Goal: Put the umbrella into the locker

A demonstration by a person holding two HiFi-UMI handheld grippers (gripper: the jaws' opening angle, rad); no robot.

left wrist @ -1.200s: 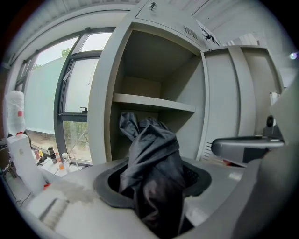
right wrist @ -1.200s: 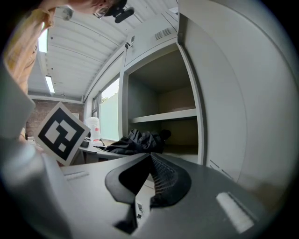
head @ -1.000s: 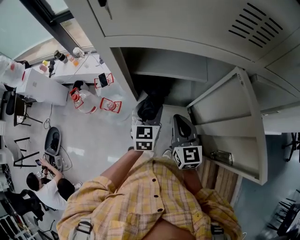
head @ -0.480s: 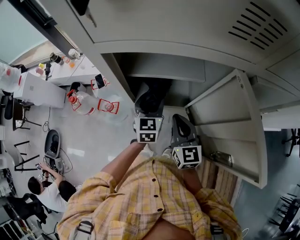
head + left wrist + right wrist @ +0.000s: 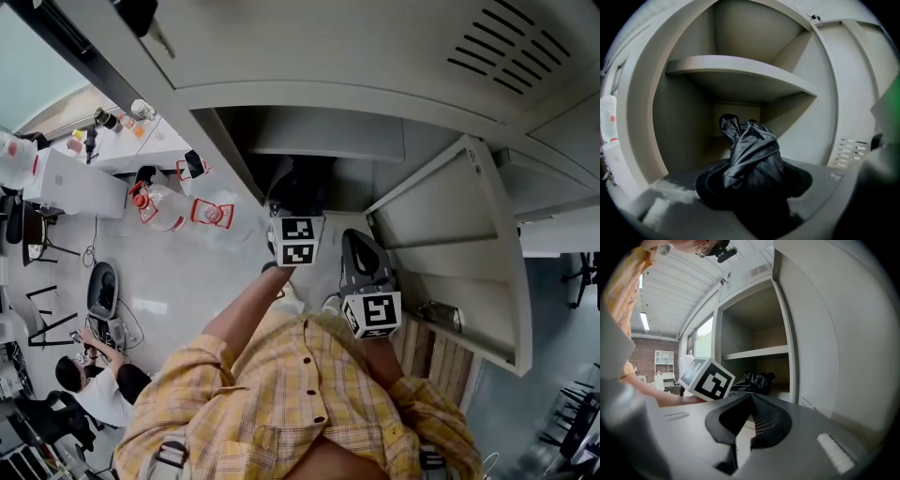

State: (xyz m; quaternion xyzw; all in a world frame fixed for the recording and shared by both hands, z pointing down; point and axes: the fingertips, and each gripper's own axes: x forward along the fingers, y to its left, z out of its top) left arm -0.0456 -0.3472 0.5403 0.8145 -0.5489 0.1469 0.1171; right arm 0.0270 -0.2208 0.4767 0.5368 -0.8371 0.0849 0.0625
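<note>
Left hand-held gripper [image 5: 296, 212] clamps the umbrella [image 5: 751, 159], reaching into the locker [image 5: 740, 70] at twelve o'clock. Right hand-held gripper [image 5: 749, 402] is closed, empty; cluttered surface [image 5: 155, 142] at ten.

The locker [image 5: 682, 122] mouth is open, its door [image 5: 450, 253] swung wide to the right. Inside, a shelf [image 5: 740, 70] caps the headroom. The umbrella [image 5: 752, 159] fills the middle of the opening; there is room on both sides and, it seems, behind it in the dim depth.

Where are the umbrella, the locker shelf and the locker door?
umbrella [image 5: 752, 159], left gripper view, bunched black fabric.
locker shelf [image 5: 740, 68], left gripper view, front edge.
locker door [image 5: 436, 220], head view, inner face.
</note>
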